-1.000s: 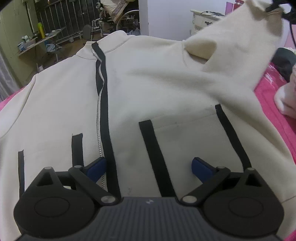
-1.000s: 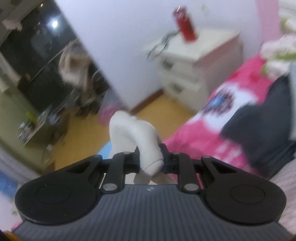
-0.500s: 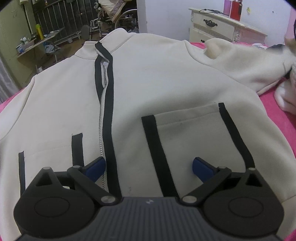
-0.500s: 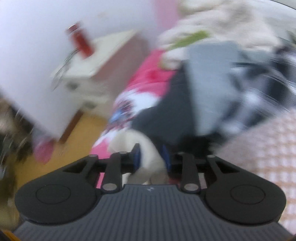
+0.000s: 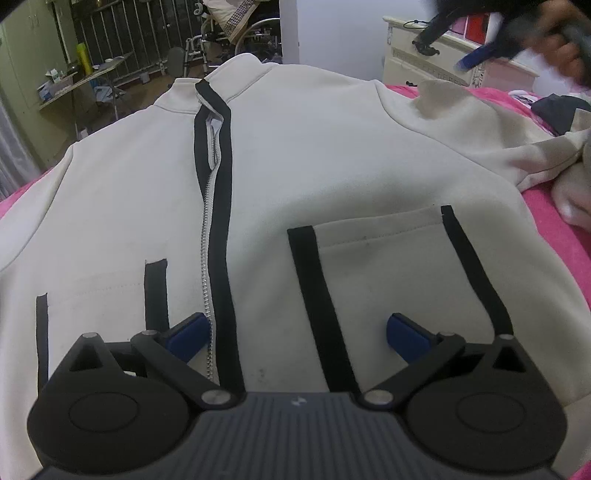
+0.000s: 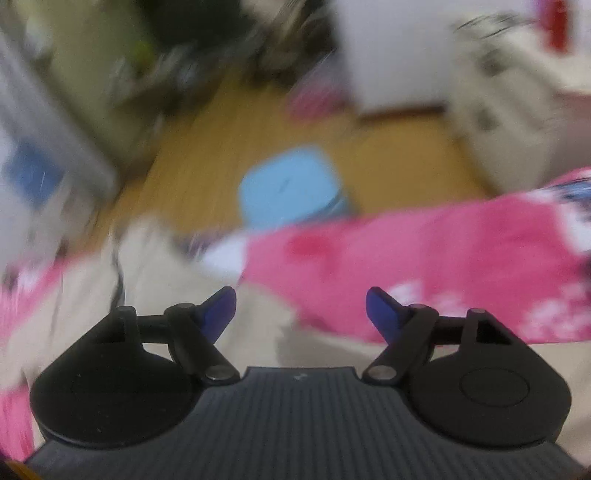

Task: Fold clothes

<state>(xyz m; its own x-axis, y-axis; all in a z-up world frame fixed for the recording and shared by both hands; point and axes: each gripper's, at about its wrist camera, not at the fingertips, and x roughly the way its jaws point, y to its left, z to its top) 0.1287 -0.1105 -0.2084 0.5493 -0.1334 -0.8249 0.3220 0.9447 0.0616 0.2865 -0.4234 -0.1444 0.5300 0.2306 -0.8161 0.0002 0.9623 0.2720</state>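
With the cream zip-up jacket (image 5: 295, 155) spread flat for folding, your left gripper (image 5: 295, 334) and right gripper (image 6: 301, 308) both hover spread apart, holding nothing

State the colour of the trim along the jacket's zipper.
Black, on a cream jacket; the zipper trim shows best in the left wrist view.

A home bedroom is shown. A bed (image 5: 554, 221) with a pink sheet is seen, with a white dresser (image 5: 424, 62) beyond its far edge. A wood floor (image 6: 221, 147), a wheelchair (image 5: 236, 29) and a cluttered table (image 5: 81, 74) are seen farther off.
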